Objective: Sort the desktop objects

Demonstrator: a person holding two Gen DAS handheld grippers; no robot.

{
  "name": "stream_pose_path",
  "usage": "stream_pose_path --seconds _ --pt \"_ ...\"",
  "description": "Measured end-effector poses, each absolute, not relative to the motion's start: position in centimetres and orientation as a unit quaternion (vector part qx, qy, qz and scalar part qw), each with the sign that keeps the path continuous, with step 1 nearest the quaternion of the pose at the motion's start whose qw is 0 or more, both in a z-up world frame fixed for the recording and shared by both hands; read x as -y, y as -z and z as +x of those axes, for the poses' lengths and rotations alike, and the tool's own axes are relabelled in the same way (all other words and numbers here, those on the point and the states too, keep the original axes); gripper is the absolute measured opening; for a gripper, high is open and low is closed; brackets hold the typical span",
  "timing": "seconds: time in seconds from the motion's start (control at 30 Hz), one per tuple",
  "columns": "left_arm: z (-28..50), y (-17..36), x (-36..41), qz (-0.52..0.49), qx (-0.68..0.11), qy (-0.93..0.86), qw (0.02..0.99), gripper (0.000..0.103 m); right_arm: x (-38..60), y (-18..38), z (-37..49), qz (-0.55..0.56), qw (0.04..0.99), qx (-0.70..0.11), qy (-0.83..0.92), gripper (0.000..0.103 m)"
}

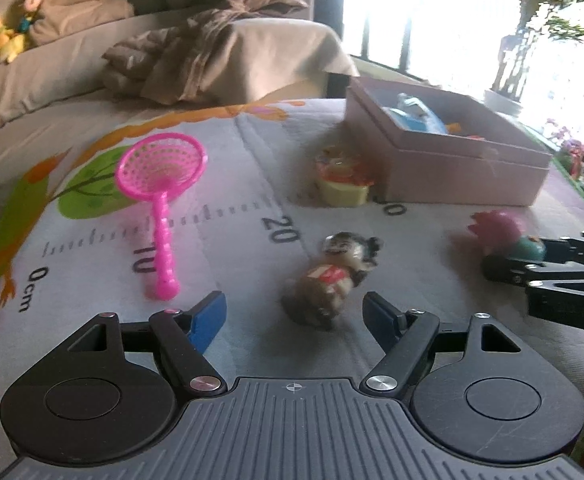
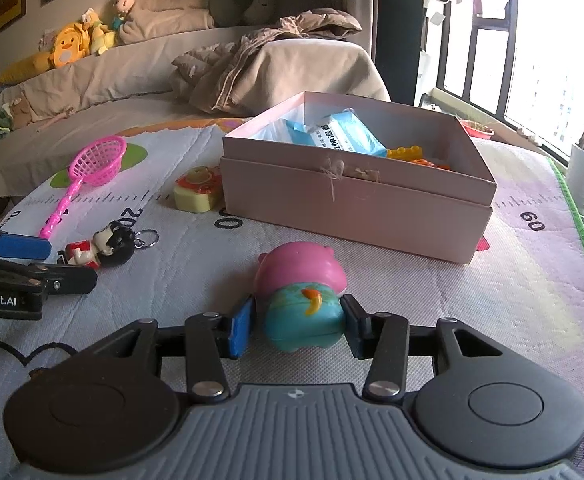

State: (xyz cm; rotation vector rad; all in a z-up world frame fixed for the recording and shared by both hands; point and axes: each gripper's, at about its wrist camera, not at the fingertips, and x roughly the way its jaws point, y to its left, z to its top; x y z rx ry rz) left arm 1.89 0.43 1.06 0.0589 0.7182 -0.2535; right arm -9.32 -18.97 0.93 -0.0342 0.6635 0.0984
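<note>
While the left tongs [image 1: 294, 312] stand wide and released, a small doll keychain [image 1: 330, 280] lies on its side on the printed mat [image 1: 232, 200] between their blue pads, touching neither; its dark-haired head points away from the tongs and its body reaches back into the gap. The right tongs [image 2: 298, 326] bracket a pink-and-teal toy figure [image 2: 302, 292] lying on the mat. Its teal lower half sits between the pads: the right pad looks to be against it, while a narrow gap shows at the left pad, so I cannot tell whether the grip is firm. Just beyond this toy stands an open pink box [image 2: 356, 196] holding a blue packet [image 2: 340, 134] and orange pieces. A pink toy net [image 1: 160, 200] lies to the left of the doll, and a yellow toy [image 1: 344, 184] rests just beside the box's near-left corner.
</note>
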Motion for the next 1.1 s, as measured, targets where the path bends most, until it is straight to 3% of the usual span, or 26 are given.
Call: stream_pose_path --seconds 0.2,0.4,0.53,1.1 --pt "3.0 -1.1 2.3 0.055 -0.337 0.149 0.928 0.076 19.1 -1.0 -9.3 -0.012 0.944 -0.325 -0.052 0.048" --pt "4.6 -0.8 3.8 0.061 -0.352 0.146 0.923 0.039 19.2 -1.1 -9.5 -0.016 0.943 -0.326 -0.056 0.048" --pt "3.6 -1.2 3.5 0.058 -0.355 0.151 0.921 0.038 19.5 -1.4 -9.7 -0.025 0.941 -0.331 -0.062 0.037" --pt "-0.1 -5.1 4.6 0.064 -0.323 0.177 0.928 0.037 21.5 -4.8 -12.7 -0.042 0.946 -0.31 -0.081 0.036"
